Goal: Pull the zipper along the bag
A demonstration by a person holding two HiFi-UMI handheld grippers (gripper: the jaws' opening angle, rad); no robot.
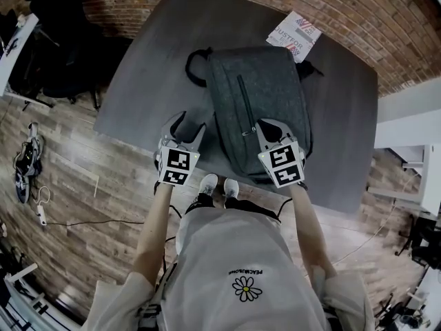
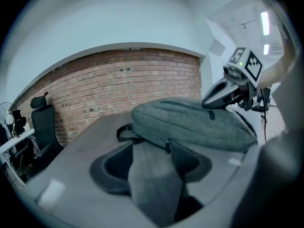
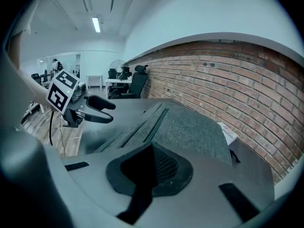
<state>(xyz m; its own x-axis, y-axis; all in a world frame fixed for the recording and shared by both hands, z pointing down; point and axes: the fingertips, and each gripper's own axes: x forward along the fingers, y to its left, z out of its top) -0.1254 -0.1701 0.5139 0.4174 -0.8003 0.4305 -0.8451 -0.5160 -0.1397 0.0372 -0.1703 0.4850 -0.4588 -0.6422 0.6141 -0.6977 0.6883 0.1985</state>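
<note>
While neither claw has a hold on anything, the bag (image 1: 265, 95) lies flat in the middle of the surface (image 1: 151, 67), its carry handle (image 1: 195, 64) at the far end and a printed booklet (image 1: 295, 34) just beyond its far corner. The zipper (image 1: 244, 105) runs lengthwise down the front panel, with the pull tab (image 1: 244, 133) at its near end. The left claw (image 1: 188, 124) stands with its jaws wide apart and empty, over the surface just beside the bag's near left edge. The right claw (image 1: 266, 127) has its jaws together on nothing, over the bag's near right part, close beside the pull tab; whether it touches the fabric cannot be told. The likely faults are these: a claw that is shut cannot take the tab until it parts, and the tab is small, thin and dark, so a misaligned approach would probably pinch fabric instead. The bag is soft, heathered grey, felt-like cloth with a domed, rounded-rectangular form, and the surface looks smooth and matte, so an unbraced bag would probably slide or bunch under the pull and jam the slider. Bracing with the left claw is advisable. The pads of the right claw show a fine mesh texture.
</note>
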